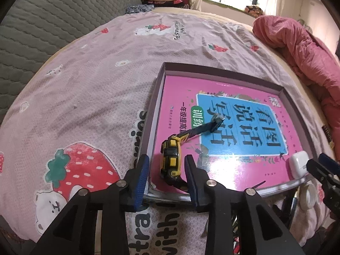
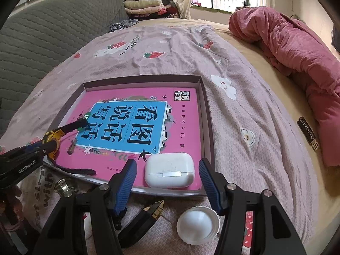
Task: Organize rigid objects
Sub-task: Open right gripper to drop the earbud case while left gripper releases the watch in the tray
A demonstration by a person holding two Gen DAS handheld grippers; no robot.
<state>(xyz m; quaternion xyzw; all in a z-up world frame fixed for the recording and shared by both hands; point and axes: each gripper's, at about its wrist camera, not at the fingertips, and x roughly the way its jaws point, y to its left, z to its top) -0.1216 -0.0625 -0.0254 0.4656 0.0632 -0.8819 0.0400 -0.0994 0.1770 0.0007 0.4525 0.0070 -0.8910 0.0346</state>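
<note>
Landmark: the shallow box lid (image 1: pixel 158 78) on the bedspread (image 1: pixel 95 74), w/ a pink book (image 1: pixel 233 170) lying flat inside it.

Step in hand, as I read it: both items are set down in the box and it's time to let go cleanly. To do it well, pull each gripper straight back along its own line, w/o dragging a pad across the item, so nothing slides on the glossy cover or tips over the box's near edge.

Left gripper (image 1: pixel 166 167): released, jaws moderately apart. The yellow tape measure (image 1: pixel 171 159) stands between the 2 pads at the box's near-left corner, on the book, w/ a clear gap each side; nothing gripped. Its dark tape tongue points toward the box's middle.

Right gripper (image 2: pixel 167 176): wide apart, holding nothing. The white earbud case (image 2: pixel 169 169) sits between the pads at the box's near-right corner, on the book, untouched on both sides.

Outside the box, just off its near edge: a white cap (image 2: pixel 198 224) and a black-and-yellow tool (image 2: pixel 146 214), likely next.
</note>
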